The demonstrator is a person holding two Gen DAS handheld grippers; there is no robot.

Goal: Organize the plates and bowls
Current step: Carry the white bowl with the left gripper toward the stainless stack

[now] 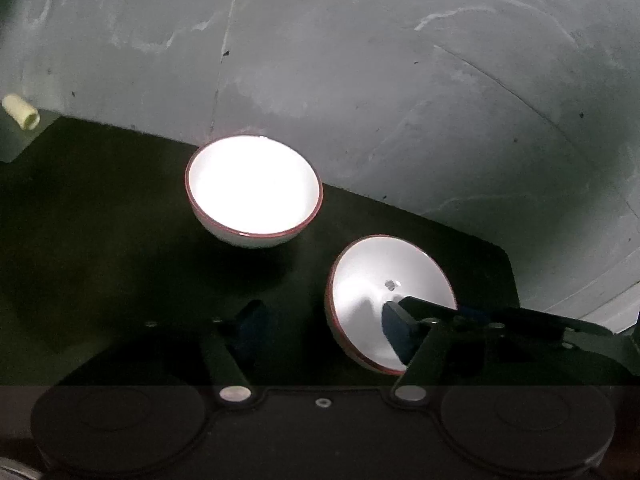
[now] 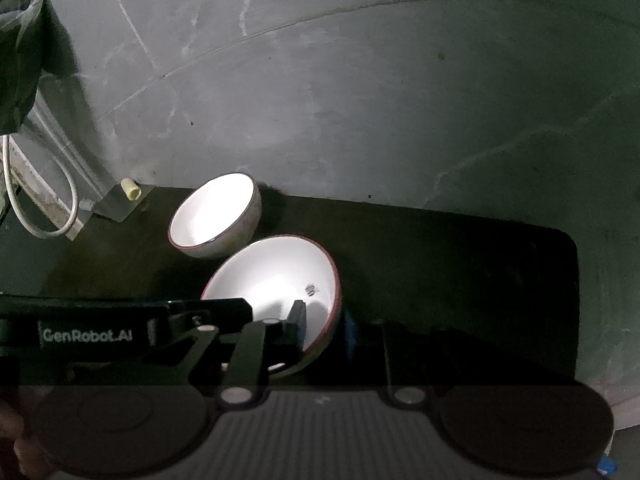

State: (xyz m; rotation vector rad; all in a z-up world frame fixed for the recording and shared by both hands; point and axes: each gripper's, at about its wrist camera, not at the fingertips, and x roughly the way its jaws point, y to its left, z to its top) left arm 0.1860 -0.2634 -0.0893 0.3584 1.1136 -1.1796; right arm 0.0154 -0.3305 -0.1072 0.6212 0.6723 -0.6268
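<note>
Clearly my right claw (image 2: pixel 324 330) pinches the tilted red-rimmed bowl (image 2: pixel 276 280) at its rim, above the dark desk (image 2: pixel 460 264); left claw (image 1: pixel 320 328) gapes empty (glazed ceramic: stiff, slippery, breakable), second bowl (image 1: pixel 254 188) beside it

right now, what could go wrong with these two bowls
1. The tilted bowl hangs by its rim from the right gripper alone, since the left gripper is open. It could slip and hit the dark table.
2. The far bowl sits close beside it, near the table's back edge. A swing could knock it toward the concrete floor.
</note>
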